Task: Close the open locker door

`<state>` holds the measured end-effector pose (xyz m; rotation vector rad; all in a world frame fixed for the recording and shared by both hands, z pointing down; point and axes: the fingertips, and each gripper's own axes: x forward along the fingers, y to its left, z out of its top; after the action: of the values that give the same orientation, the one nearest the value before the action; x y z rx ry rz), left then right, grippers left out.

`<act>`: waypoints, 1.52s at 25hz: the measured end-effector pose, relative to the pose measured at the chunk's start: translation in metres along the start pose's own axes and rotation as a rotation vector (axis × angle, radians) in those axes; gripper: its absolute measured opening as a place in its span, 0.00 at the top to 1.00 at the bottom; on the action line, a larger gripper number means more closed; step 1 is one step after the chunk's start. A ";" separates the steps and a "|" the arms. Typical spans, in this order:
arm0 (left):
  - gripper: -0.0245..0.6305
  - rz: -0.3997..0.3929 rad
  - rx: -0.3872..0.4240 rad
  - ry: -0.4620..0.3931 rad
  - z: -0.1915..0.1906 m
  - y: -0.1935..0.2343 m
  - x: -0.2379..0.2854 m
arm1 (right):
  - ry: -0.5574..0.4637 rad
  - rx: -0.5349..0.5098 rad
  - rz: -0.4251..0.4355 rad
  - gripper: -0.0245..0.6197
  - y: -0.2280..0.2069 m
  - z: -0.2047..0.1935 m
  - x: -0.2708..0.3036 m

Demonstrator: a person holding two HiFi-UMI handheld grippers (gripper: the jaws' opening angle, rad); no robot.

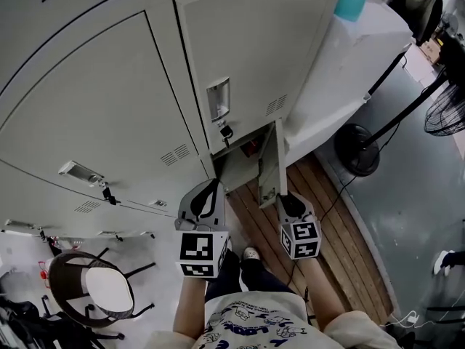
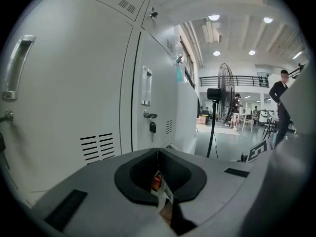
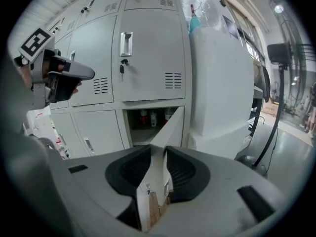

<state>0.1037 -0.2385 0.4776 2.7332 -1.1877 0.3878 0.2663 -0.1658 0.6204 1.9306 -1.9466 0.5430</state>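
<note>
The pale grey sheet-metal locker door (image 1: 270,162) stands open in the bottom row of a bank of pale grey steel lockers (image 1: 109,100). It is swung out at roughly a right angle to the locker fronts, towards the person. It hangs from the right side of its compartment, and its free edge points back at the person.

The right gripper (image 1: 282,198) has that free edge between its 2 jaws. In the right gripper view the thin panel of the door (image 3: 173,127) runs straight into the gap of the right gripper (image 3: 158,149). The black ribbed pads (image 3: 181,172) lie against it on both sides, so the grip is closed on the door's edge.

Inside the open compartment (image 3: 150,125) stand a few small bottles, 1 of them red (image 3: 143,116).

The left gripper (image 1: 212,189) is just beside the right one, in front of the locker fronts to the left of the open compartment. In its own view the tips of the left gripper (image 2: 158,151) meet in a single seam, with nothing between them.

A small dark key (image 1: 226,131) hangs from the lock of the closed locker directly above the open compartment. It sits below a recessed metal handle (image 1: 219,100).

To the right of the lockers stands a bulky white wrapped block (image 3: 222,83). Beyond it is a black pedestal fan (image 1: 360,147) on the grey floor. Brown wooden floor planks (image 1: 341,246) lie under the grippers.
</note>
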 end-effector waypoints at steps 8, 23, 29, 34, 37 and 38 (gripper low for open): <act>0.96 0.061 -0.012 -0.017 0.003 0.025 -0.020 | -0.005 -0.031 0.057 0.80 0.029 0.007 0.011; 0.96 0.179 -0.045 -0.032 0.002 0.073 -0.053 | -0.008 -0.155 0.149 0.84 0.080 0.024 0.047; 0.96 0.214 -0.056 -0.030 -0.001 0.088 -0.062 | -0.015 -0.166 0.167 0.84 0.096 0.032 0.063; 0.96 0.241 -0.064 -0.027 -0.003 0.099 -0.066 | -0.022 -0.169 0.179 0.84 0.106 0.039 0.075; 0.96 0.252 -0.068 -0.028 -0.004 0.104 -0.067 | -0.026 -0.177 0.188 0.84 0.110 0.043 0.083; 0.96 0.256 -0.069 -0.028 -0.004 0.106 -0.067 | -0.027 -0.180 0.191 0.84 0.112 0.044 0.085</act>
<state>-0.0187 -0.2625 0.4643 2.5424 -1.5341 0.3302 0.1539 -0.2616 0.6216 1.6629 -2.1311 0.3778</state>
